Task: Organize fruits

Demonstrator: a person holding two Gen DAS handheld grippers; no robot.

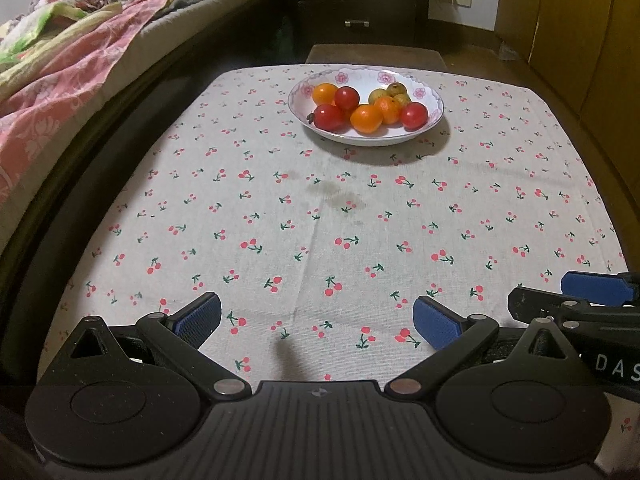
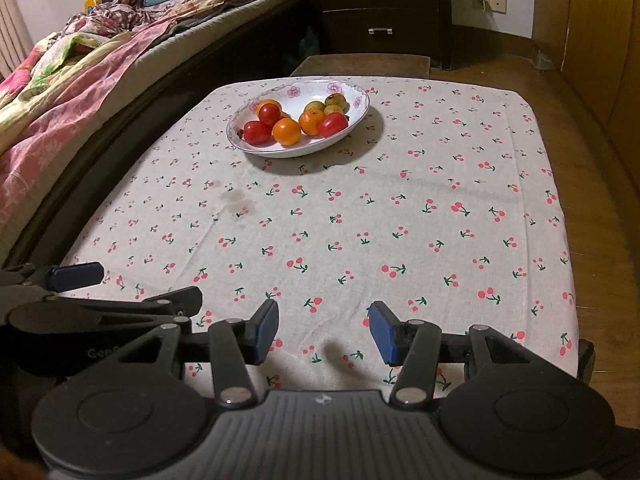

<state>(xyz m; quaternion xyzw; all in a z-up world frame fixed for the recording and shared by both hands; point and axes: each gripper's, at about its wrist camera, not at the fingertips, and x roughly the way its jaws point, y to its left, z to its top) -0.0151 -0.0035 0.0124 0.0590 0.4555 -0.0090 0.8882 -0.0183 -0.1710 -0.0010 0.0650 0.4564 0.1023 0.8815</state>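
Note:
A white flowered bowl (image 1: 434, 98) stands at the far side of the table and holds several fruits: red ones (image 1: 346, 97), orange ones (image 1: 366, 118) and small yellow-green ones (image 1: 396, 89). The bowl (image 2: 360, 100) shows the same fruits (image 2: 286, 131) in the right wrist view. My left gripper (image 1: 318, 320) is open and empty, low over the near edge of the table, far from the bowl. My right gripper (image 2: 323, 326) is open and empty, beside the left one. Each gripper shows at the edge of the other's view.
The table has a white cloth with a cherry print (image 1: 320, 220) and a faint stain (image 1: 332, 196). A bed with pink bedding (image 1: 60, 64) runs along the left. A dark drawer chest (image 2: 384, 12) stands behind the table. Wooden floor (image 2: 592, 160) lies to the right.

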